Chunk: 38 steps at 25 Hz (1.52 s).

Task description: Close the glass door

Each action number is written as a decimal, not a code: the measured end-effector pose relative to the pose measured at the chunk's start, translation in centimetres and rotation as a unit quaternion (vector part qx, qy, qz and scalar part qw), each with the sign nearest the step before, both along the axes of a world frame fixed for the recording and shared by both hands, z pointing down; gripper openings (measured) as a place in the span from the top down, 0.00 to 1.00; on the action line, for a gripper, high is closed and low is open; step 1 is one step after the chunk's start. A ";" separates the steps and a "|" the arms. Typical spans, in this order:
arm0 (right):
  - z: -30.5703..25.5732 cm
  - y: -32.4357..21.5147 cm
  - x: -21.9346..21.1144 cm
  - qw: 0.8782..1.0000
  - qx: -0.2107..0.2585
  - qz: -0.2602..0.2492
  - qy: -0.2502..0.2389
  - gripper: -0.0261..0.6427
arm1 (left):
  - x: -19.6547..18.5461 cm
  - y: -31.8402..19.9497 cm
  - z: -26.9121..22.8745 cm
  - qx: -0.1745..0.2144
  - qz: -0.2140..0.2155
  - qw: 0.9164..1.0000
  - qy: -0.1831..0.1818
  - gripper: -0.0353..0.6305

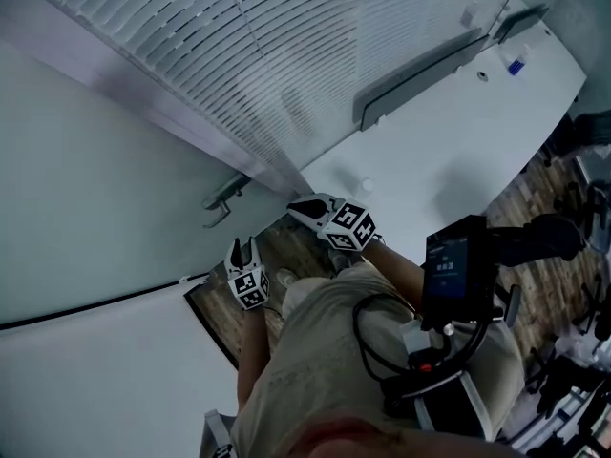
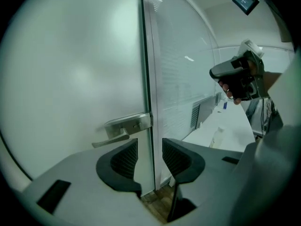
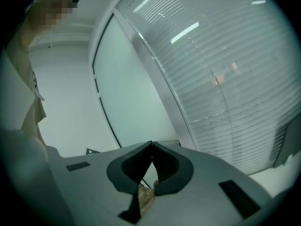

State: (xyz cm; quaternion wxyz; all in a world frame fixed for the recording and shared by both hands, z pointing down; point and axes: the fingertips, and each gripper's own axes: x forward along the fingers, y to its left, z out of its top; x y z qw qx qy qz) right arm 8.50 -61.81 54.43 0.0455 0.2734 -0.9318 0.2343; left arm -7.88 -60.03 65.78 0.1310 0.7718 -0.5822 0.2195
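Observation:
The frosted glass door [image 1: 105,189] fills the left of the head view, and its metal lever handle [image 1: 221,201] sits near the door's edge. My left gripper [image 1: 246,248] hangs just below and right of the handle without touching it. In the left gripper view its jaws [image 2: 149,160] stand open and empty. The lever handle [image 2: 123,128] lies just beyond the left pad, and the door's edge lines up with the gap. My right gripper [image 1: 305,208] is close by on the right, shut with nothing in it [image 3: 151,146], and faces the door [image 3: 131,93].
A glass wall with slatted blinds [image 1: 286,46] runs to the right of the door. Beyond it is a white counter [image 1: 449,132] with a small bottle [image 1: 516,65]. Wood floor [image 1: 229,313] shows below the grippers. A dark device [image 1: 449,267] hangs at the person's front.

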 end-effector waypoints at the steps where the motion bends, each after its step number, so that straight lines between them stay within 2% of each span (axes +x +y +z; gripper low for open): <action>1: 0.3 0.1 0.1 1.000 -0.005 0.001 0.002 0.93 | -0.1 0.3 -0.1 -0.001 -0.003 1.000 0.002 0.71; 6: 0.4 0.7 -0.5 1.000 -0.002 -0.019 0.006 0.93 | 0.7 0.6 0.5 -0.005 -0.006 1.000 0.012 0.71; 8: -0.1 0.5 -0.6 1.000 0.002 -0.004 -0.010 0.93 | 0.8 0.8 1.1 -0.007 0.001 1.000 0.017 0.71; 12: -2.0 1.3 -2.1 0.999 0.015 0.045 -0.027 0.93 | -1.4 2.5 0.3 0.003 0.015 1.000 0.027 0.71; 20: -2.3 5.4 -5.5 0.998 0.020 0.056 -0.009 0.93 | -5.1 5.5 -1.6 0.023 0.024 0.998 0.046 0.71; 26: -2.9 9.0 -8.5 0.996 0.041 0.074 -0.001 0.93 | -8.9 10.2 -1.9 0.026 0.007 0.998 0.064 0.71; 32: -4.3 12.4 -9.4 0.987 0.105 0.124 -0.009 0.93 | -10.9 14.8 -0.6 0.032 0.002 0.996 0.078 0.71; 38: -3.6 17.0 -9.7 0.986 0.101 0.136 -0.007 0.93 | -11.7 19.9 0.5 0.022 0.014 0.997 0.076 0.71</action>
